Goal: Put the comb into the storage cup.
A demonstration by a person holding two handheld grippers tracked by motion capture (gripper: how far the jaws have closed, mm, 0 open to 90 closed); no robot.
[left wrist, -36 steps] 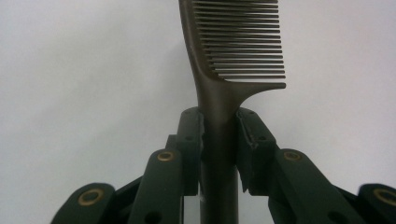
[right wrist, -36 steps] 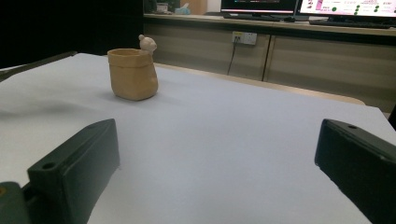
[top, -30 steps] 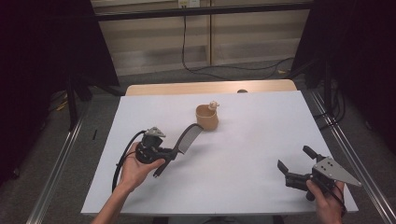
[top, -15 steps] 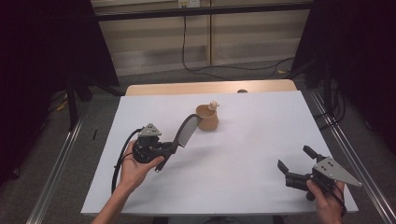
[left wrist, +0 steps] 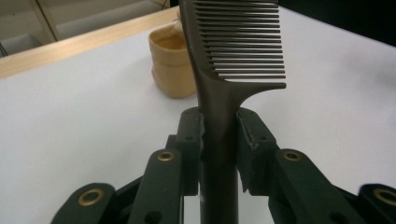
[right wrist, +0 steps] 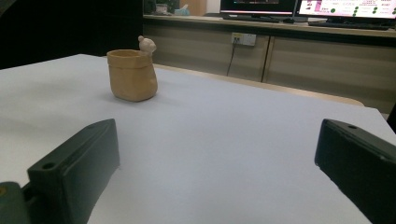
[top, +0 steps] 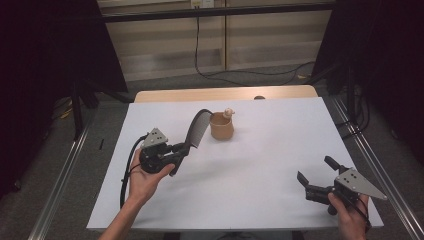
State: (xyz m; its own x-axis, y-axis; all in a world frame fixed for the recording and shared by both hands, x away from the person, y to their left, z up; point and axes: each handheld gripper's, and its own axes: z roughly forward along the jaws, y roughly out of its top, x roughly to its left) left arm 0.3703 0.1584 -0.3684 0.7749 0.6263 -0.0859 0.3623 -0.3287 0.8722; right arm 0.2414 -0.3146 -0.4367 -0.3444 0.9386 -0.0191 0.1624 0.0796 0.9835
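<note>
My left gripper point(top: 181, 152) is shut on the handle of a dark comb point(top: 198, 128), whose toothed end rises toward a small tan cup point(top: 221, 126) at the back middle of the white table point(top: 260, 165). In the left gripper view the comb point(left wrist: 233, 51) stands between the pads point(left wrist: 192, 140), with the tan cup point(left wrist: 173, 63) just behind it. A small pale figure point(top: 229, 113) sits on the cup's rim. My right gripper point(top: 316, 175) rests at the front right, open, with nothing between its jaws. It faces the cup point(right wrist: 132, 74) from afar.
A wooden strip point(top: 225, 93) runs along the table's far edge. Metal rails point(top: 60, 175) flank both sides of the table. A cable point(top: 126, 175) trails from my left gripper. Monitors point(right wrist: 345, 7) stand on a counter far behind.
My left hand has carried the comb up and toward the far side, so its toothed end has drawn closer to the cup. The right gripper has stayed put.
</note>
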